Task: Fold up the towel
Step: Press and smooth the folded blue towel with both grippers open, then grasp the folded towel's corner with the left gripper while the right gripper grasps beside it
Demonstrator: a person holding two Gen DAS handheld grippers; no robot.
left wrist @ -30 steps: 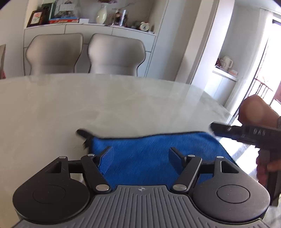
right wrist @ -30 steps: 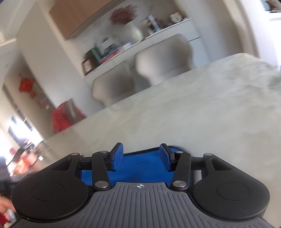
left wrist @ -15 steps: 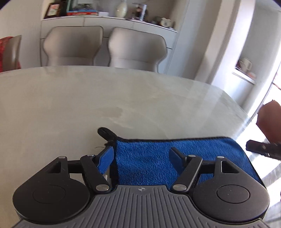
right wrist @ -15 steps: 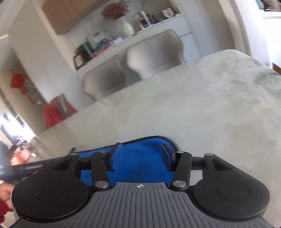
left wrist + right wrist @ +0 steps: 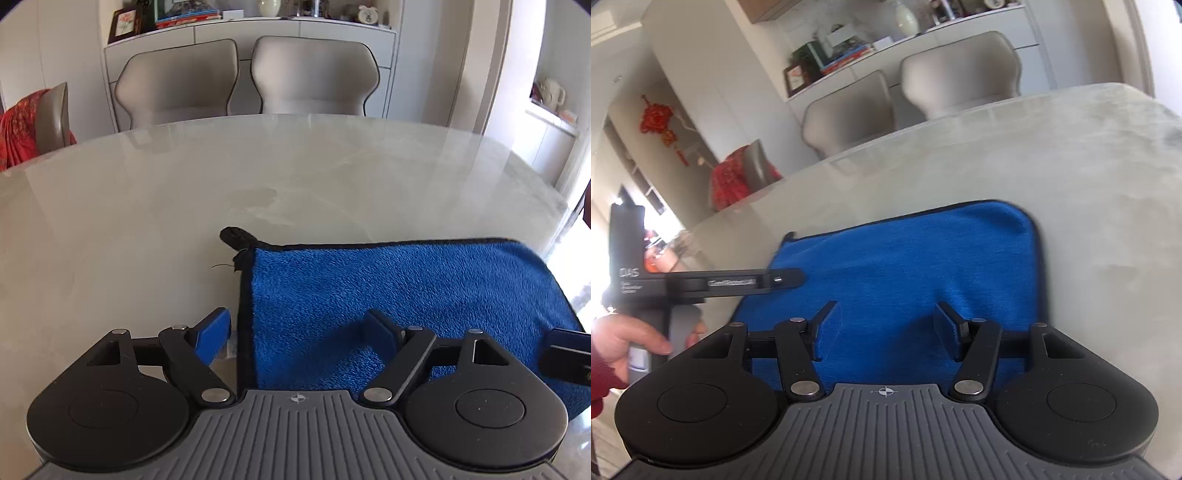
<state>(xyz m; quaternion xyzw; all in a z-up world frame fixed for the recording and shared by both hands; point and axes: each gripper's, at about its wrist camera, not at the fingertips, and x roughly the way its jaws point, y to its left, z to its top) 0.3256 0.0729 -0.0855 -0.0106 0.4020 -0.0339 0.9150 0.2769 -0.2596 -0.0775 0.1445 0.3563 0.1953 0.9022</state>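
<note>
A blue towel (image 5: pixel 406 295) with black edging lies flat on the pale marble table (image 5: pixel 166 221); a black hanging loop (image 5: pixel 236 236) sticks out at its far left corner. My left gripper (image 5: pixel 297 328) hovers over the towel's left edge. Its jaws are opening, the edge runs between the fingers, and no pad presses on it. In the right wrist view the towel (image 5: pixel 905 254) fills the middle. My right gripper (image 5: pixel 886 325) stands above its near part with jaws opening and nothing clamped. A hand (image 5: pixel 613 343) in a red sleeve holds the left gripper (image 5: pixel 790 278) there.
Two grey chairs (image 5: pixel 177 88) (image 5: pixel 314 74) stand behind the table's far edge, with a white sideboard (image 5: pixel 258 29) of books and ornaments beyond. A chair draped in red cloth (image 5: pixel 22 125) is at the far left. The table's right edge (image 5: pixel 554 206) curves close to the towel.
Both pairs of jaws have widened. The left view has tilted down, so more of the towel shows. The right gripper has drawn back, and the towel now lies spread out in front of it.
</note>
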